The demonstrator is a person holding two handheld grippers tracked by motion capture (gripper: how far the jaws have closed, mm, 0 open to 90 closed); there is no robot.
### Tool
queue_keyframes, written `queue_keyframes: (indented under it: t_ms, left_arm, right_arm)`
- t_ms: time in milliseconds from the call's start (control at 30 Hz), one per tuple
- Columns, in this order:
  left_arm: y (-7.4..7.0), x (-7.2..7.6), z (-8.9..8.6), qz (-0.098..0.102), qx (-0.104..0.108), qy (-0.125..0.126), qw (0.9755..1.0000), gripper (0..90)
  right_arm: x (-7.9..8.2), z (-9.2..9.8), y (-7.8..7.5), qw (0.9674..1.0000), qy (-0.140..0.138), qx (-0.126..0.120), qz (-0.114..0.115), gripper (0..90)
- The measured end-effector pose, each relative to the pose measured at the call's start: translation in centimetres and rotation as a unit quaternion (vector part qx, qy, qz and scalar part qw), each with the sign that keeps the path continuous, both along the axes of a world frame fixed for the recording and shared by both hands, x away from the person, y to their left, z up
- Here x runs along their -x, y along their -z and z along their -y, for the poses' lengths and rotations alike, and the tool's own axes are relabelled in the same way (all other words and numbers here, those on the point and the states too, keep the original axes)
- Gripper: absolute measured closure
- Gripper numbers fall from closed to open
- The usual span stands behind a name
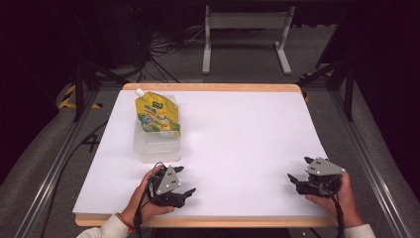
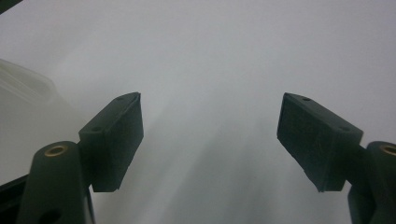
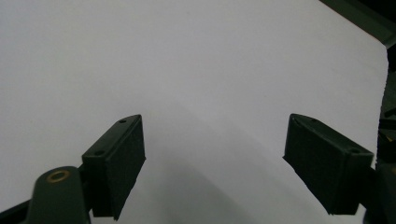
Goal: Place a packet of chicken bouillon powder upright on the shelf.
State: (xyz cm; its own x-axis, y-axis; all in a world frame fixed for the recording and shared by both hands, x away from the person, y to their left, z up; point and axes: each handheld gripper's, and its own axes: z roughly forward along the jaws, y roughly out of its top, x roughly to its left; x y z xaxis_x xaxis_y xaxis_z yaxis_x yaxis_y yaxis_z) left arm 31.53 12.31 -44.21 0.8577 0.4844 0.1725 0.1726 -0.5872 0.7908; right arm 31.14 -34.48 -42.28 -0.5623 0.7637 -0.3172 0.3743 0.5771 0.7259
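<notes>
A yellow spouted drink pouch lies on top of a clear plastic box at the left of the white table top. Just in front of the box, my left gripper rests near the front edge, pointing right, with its jaws open and only bare white surface between them. A corner of the clear box shows at the left of the left gripper view. My right gripper sits at the near right, pointing left, open over the bare white sheet.
The wooden table edge runs along the front. Metal frame rails flank both sides. Beyond the table a white metal stand and loose cables lie on the grey floor.
</notes>
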Motion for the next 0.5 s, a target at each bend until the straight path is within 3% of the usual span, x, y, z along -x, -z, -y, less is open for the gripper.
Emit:
queue_keyframes:
  t_ms: [500]
  left_arm:
    - [0.3,0.0,-0.3,-0.008,0.011,0.012,0.9998,18.6]
  right_arm:
    - [2.8,3.5,1.6,0.9977,0.052,-0.043,0.002,17.9]
